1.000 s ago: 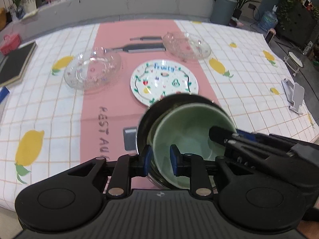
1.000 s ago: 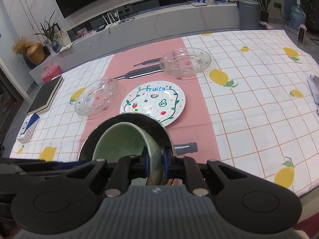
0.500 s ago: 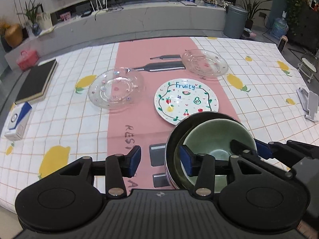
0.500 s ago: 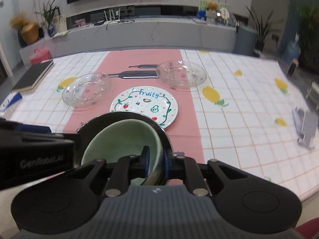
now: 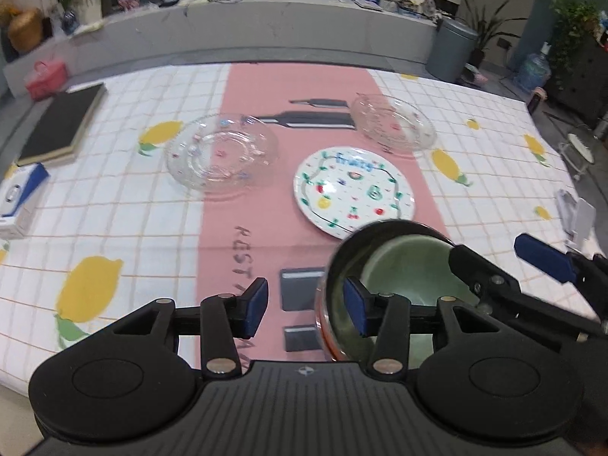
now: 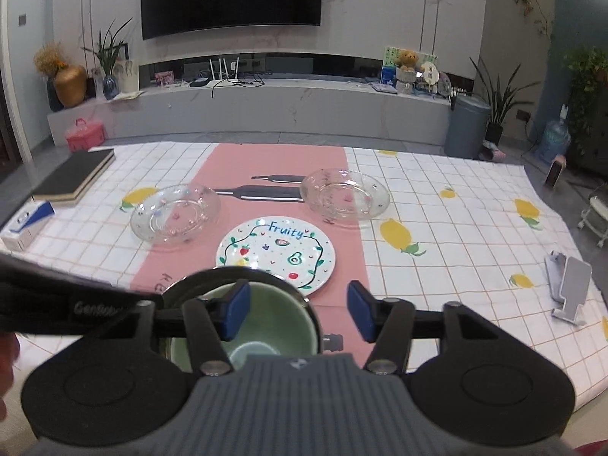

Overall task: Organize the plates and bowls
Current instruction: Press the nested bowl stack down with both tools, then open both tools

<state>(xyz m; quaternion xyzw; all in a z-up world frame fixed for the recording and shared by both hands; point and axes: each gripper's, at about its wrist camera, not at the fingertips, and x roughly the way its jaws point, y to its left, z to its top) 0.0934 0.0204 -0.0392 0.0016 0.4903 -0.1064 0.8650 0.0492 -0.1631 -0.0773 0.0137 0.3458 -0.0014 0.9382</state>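
A pale green bowl (image 5: 410,266) (image 6: 273,326) sits nested inside a dark metal bowl (image 5: 342,250) (image 6: 228,271) on the pink runner, near the table's front edge. My left gripper (image 5: 306,306) straddles the dark bowl's left rim. Its jaws are opening and the pads are off the rim. My right gripper (image 6: 297,309) (image 5: 494,252) straddles the right rim, also opening, with its pads clear of the bowls. Beyond the bowls lie the white "Fruity" plate (image 5: 353,193) (image 6: 275,252) and two clear glass plates (image 5: 222,155) (image 5: 393,123) (image 6: 174,214) (image 6: 344,197).
A black book (image 5: 62,125) (image 6: 74,176) and a white-and-blue box (image 5: 19,197) (image 6: 26,224) lie at the table's left edge. A grey phone stand (image 5: 577,216) (image 6: 570,285) stands at the right edge. A low cabinet runs behind the table.
Both grippers were shut on the nested bowls' rims and have let go, their jaws now spread. The right gripper has risen and tilted up, showing more of the room.
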